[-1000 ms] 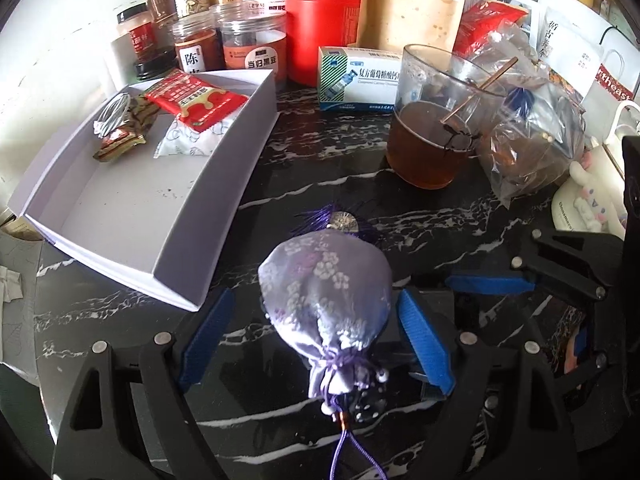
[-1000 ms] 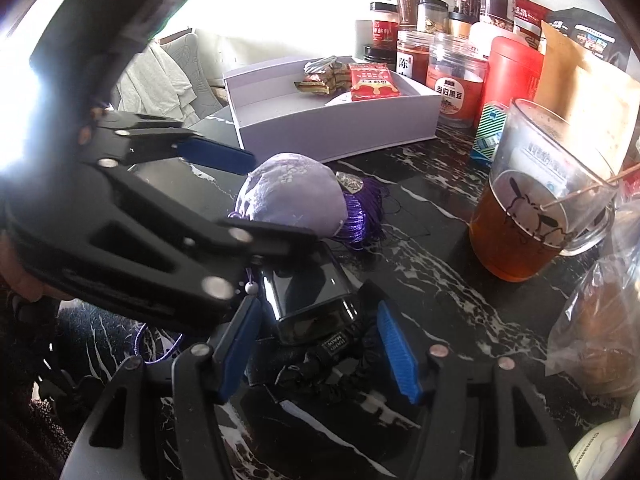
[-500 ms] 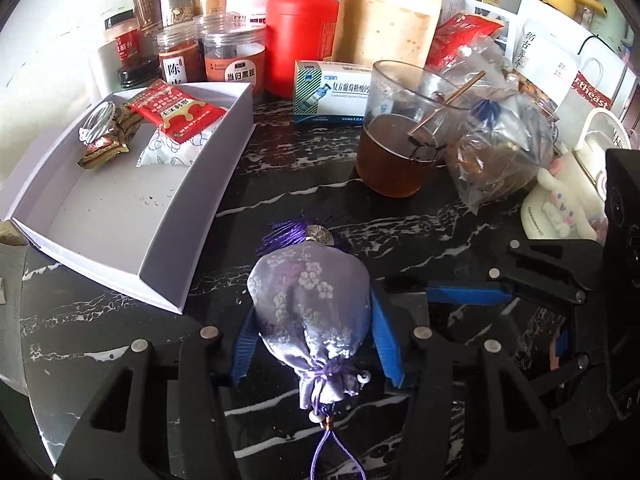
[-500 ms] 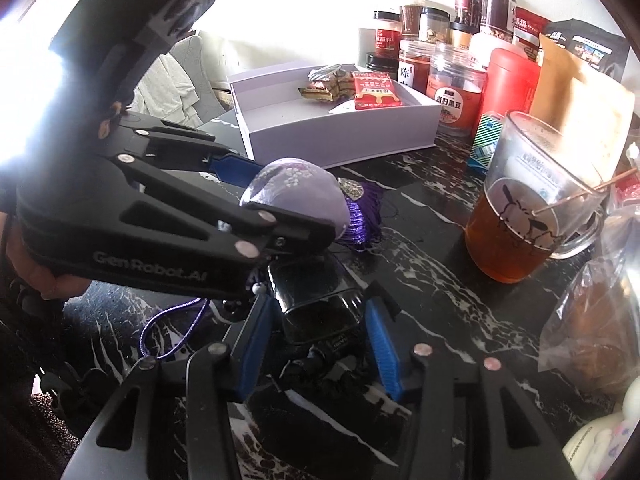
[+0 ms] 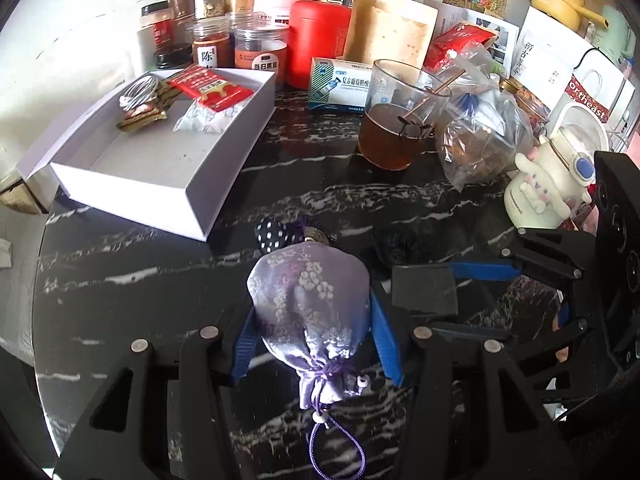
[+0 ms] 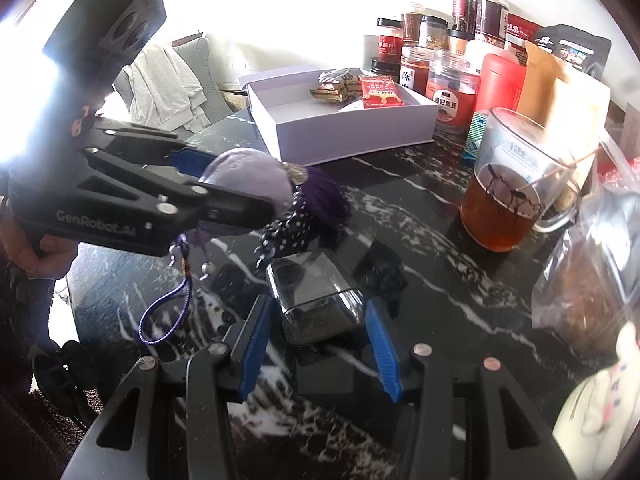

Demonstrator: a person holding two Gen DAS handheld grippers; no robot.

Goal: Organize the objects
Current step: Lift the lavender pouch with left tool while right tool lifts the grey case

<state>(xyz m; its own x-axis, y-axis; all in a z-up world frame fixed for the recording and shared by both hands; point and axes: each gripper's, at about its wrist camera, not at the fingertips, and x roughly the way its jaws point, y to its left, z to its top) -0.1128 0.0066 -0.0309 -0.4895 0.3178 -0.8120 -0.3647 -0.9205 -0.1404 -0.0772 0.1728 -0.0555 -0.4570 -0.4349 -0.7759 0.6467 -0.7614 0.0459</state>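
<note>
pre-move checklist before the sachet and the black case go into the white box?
1. Left tongs shut on the purple sachet: ok.
2. Sachet lifted off the marble table: ok.
3. Right tongs gripping the black case: ok.
4. Free floor in the white box: ok, near half bare.
5. Sachet cord free of the case: cannot tell.
6. Glass of tea beside the route: ok, apart from both tongs.
</note>
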